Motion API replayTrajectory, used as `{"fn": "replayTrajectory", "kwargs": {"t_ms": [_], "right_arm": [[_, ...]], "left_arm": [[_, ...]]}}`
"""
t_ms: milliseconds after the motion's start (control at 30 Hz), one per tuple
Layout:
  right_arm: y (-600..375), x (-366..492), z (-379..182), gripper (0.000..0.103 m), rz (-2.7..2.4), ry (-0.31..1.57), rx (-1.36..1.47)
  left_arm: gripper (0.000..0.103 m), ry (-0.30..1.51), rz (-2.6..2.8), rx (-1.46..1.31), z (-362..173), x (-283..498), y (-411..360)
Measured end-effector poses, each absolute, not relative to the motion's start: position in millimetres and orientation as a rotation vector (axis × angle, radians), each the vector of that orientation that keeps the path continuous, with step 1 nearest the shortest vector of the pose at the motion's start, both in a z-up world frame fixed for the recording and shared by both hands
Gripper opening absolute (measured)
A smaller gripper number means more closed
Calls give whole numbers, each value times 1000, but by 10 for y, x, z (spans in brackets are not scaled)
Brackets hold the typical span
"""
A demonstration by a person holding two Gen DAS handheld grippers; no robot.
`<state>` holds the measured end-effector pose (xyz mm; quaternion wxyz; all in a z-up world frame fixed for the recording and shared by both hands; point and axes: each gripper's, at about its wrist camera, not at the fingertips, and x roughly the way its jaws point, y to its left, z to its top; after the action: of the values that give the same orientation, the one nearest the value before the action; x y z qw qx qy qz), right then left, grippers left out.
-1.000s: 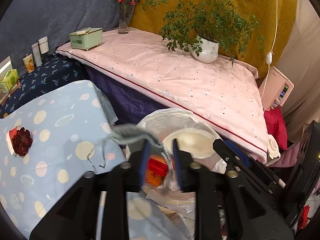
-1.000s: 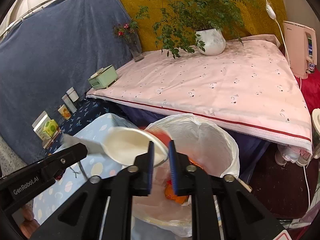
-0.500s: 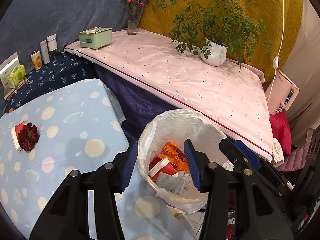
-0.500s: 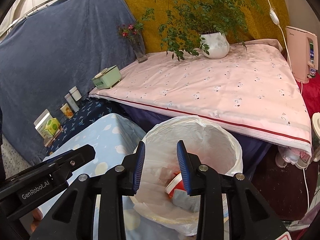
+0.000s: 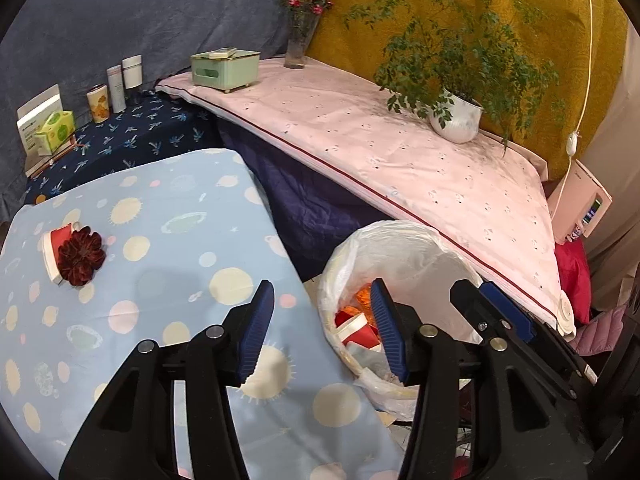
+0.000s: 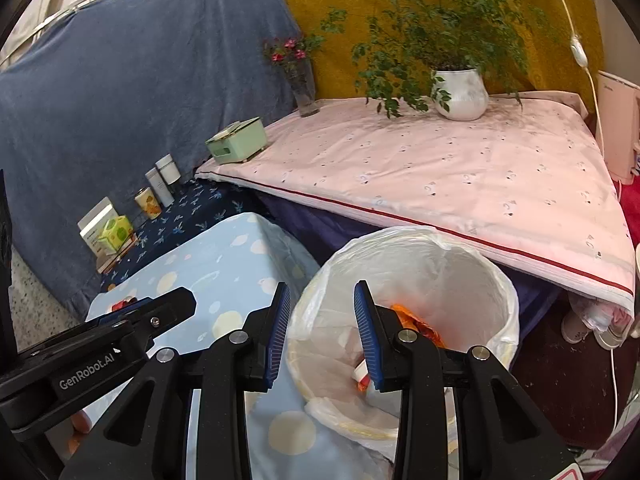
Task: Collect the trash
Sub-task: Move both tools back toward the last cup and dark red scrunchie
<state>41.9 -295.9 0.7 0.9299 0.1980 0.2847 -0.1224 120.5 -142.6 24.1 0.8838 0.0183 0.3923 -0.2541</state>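
Trash now lies inside the white-lined bin (image 6: pixel 472 280), where a second ago both claws were clamped on pieces above it: the left claw (image 5: pixel 322 330) pinched a grey cloth-like scrap with a dangling string, and the right claw (image 6: pixel 320 332) gripped a white bowl by its rim. Both pieces have since dropped. In the left wrist view the blue pads stand well apart and are opening, with nothing between them; behind them a red-and-white paper cup (image 5: pixel 356 326) and an orange wrapper (image 5: pixel 362 294) rest in the bin, with grey scraps lower down. In the right wrist view the jaws also stand apart and empty, wider than a second ago, framing the bin's near rim; the orange wrapper (image 6: pixel 416 320) shows behind the right pad. The left claw's view has drifted away from the bin mouth and now looks more over the counter (image 5: pixel 160 240) with its blue spotted cloth, where a dark red flower-shaped item (image 5: pixel 80 256) sits against a red-and-white cup (image 5: pixel 52 250) lying on its side, well apart from the bin. The potted plant (image 5: pixel 456 116), the green box (image 5: pixel 224 68) and the vase of flowers (image 5: pixel 298 40) stand unmoved on the pink-covered surface behind.
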Motion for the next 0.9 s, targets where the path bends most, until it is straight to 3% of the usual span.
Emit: {"fn": "replayTrajectory", "kwargs": {"t_ms": [333, 900], "right_arm": [[-2566, 603, 36, 39, -202, 602, 349], [-1434, 1152, -155, 39, -45, 696, 239]], "left_arm": [[50, 820, -461, -15, 207, 1360, -959], [67, 838, -236, -115, -82, 1763, 326]]}}
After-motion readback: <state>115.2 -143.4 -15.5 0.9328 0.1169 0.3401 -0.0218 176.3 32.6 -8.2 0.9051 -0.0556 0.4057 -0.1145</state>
